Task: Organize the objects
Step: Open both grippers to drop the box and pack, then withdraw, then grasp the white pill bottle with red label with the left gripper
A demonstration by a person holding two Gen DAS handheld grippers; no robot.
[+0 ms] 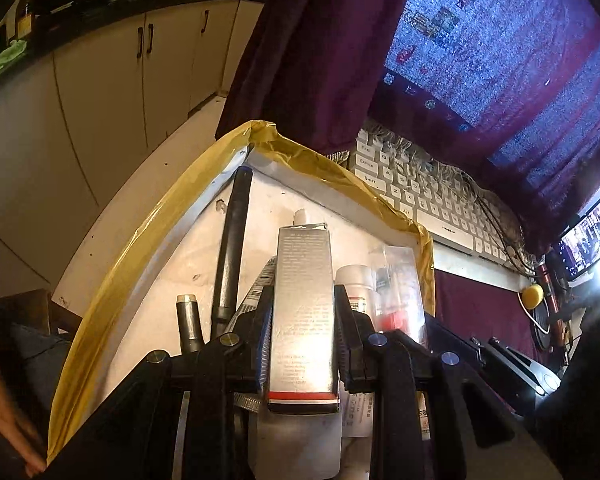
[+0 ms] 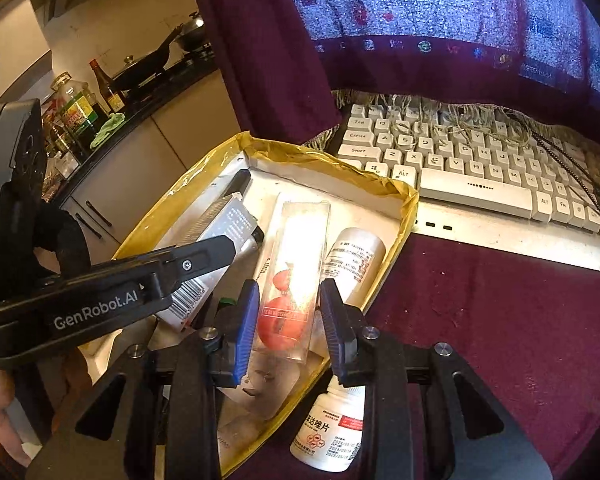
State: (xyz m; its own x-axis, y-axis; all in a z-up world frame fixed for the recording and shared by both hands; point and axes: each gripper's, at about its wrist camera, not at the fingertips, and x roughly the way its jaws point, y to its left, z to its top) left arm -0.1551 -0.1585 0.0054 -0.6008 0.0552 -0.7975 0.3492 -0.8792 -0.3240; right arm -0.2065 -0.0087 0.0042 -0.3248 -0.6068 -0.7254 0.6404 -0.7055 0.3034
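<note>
Left gripper [image 1: 302,332] clenched on silver tube [image 1: 302,312], hanging over tray [image 1: 140,240] among pen [image 1: 232,248] at 11 o'clock and bottle [image 1: 354,280] at 3. Right gripper [image 2: 288,312] straddling clear box [image 2: 292,264] lying in tray; pads look just off its sides, so released. Risks: glossy flat tube slipping sideways, landing on pen; thin rigid plastic box skating out on closing. Second bottle [image 2: 330,428] outside tray at 6, not yet sorted.

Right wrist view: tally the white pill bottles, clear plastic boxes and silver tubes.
White pill bottles: 2
Clear plastic box: 1
Silver tube: 1
Total: 4
</note>
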